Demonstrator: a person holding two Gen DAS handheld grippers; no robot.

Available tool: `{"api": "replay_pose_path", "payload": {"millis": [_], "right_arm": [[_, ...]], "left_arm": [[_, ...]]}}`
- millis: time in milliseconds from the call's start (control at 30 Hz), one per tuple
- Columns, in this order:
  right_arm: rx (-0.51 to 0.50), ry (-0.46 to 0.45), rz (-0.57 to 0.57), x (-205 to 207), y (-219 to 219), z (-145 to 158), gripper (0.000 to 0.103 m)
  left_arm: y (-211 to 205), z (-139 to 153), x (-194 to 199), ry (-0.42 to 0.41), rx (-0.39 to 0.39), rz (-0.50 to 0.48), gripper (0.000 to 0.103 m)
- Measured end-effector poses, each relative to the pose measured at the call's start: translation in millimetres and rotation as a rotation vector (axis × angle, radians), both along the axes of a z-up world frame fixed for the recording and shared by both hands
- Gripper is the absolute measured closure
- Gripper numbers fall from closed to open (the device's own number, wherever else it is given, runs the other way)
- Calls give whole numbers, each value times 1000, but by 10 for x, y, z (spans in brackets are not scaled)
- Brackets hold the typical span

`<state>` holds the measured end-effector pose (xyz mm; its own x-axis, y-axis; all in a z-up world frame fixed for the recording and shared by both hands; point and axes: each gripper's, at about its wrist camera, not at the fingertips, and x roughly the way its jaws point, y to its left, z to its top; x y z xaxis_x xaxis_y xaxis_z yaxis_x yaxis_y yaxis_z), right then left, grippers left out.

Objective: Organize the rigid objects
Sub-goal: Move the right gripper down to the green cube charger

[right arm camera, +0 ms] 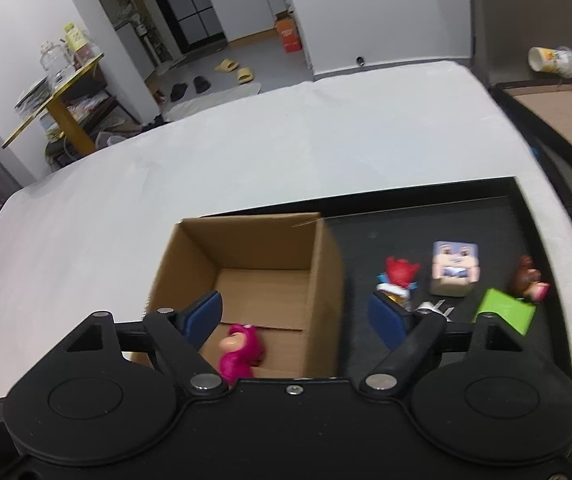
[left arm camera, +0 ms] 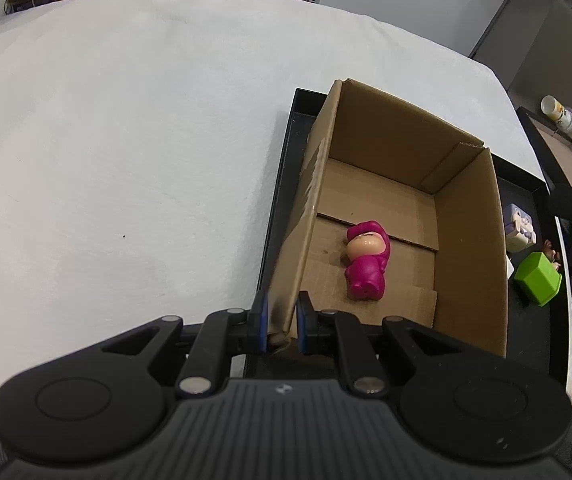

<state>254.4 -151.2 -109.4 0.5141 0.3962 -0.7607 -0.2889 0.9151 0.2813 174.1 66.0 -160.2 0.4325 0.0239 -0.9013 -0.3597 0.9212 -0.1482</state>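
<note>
Cardboard box [left arm camera: 465, 216] corner clamped by left gripper [left arm camera: 280, 322], pink figurine [left arm camera: 365, 262] laid inside box, right gripper [right arm camera: 299, 316] held spread wide above box, green block [right arm camera: 505, 310] seen beside box on black tray [right arm camera: 525, 208]

Soft, even indoor light; both views bow strongly at the edges, and the right wrist view is slightly blurred.

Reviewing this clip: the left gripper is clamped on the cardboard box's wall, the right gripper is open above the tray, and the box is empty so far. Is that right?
Not quite. The cardboard box is not empty: a pink figurine lies on its floor, as the left wrist view shows. The rest holds: the left gripper clamps the box wall, and the right gripper is open above the tray.
</note>
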Motion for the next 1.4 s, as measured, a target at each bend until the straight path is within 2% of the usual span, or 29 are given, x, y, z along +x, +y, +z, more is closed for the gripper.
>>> {"api": "replay_pose_path", "payload": {"millis": [233, 433, 767, 1100, 1400], "right_arm": [[8, -5, -54, 12, -384, 5, 18], [55, 44, -118, 83, -737, -29, 18], [37, 77, -202, 165, -1149, -127, 18], [-2, 165, -248, 370, -1330, -409, 19], [-53, 201, -294, 532, -1177, -631, 19]], "left_arm": [[-40, 31, -24, 1, 30, -2, 90], [-74, 38, -30, 3, 44, -9, 91], [-124, 45, -27, 5, 61, -10, 92], [-116, 59, -38, 2, 55, -5, 92], [-160, 58, -34, 4, 86, -14, 93]]}}
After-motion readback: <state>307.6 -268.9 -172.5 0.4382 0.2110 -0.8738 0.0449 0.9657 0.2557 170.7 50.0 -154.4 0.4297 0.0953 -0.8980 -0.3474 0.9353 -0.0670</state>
